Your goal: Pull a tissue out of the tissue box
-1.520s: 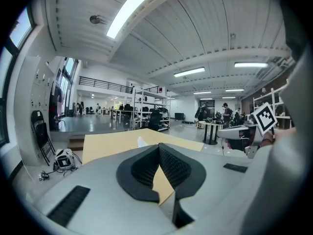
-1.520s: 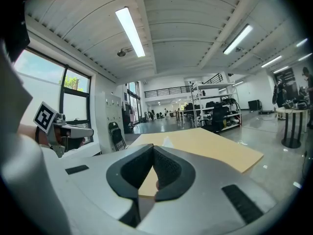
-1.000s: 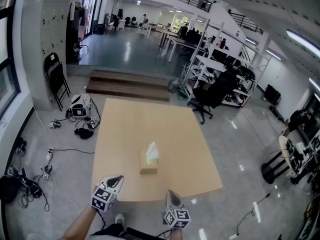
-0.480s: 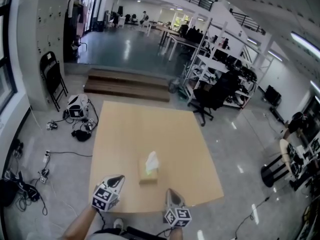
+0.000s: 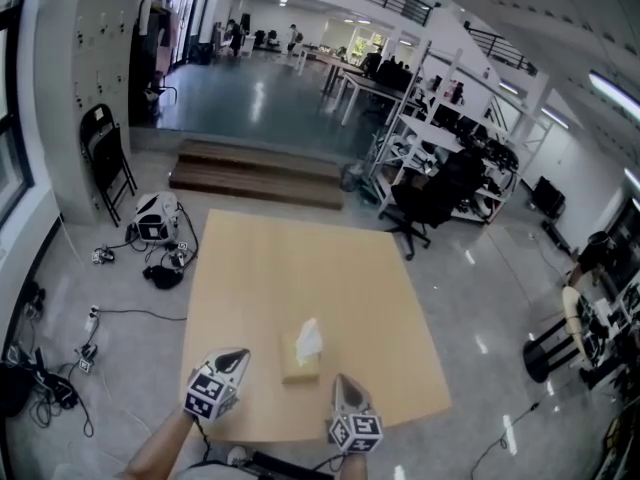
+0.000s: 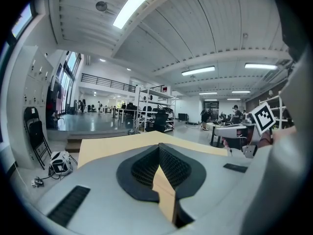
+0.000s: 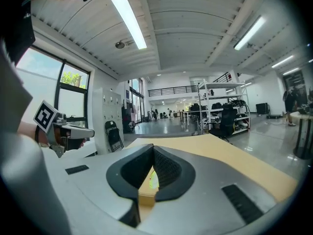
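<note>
I see the tan tissue box [image 5: 299, 366] lying on the wooden table [image 5: 260, 268] near its close edge. Its long axis runs away from me, and a white tissue [image 5: 309, 337] stands up from its top. The box sits ahead of and between my left gripper [image 5: 236, 356] and right gripper [image 5: 341, 384], touching neither. Both grippers' jaws are closed and empty.

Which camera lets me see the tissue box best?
The head view. It shows the whole tissue box on the table, with a white tissue poking up out of it. The right gripper view shows only what looks like a thin sliver of the box. The left gripper view shows just the table, no box.
</note>
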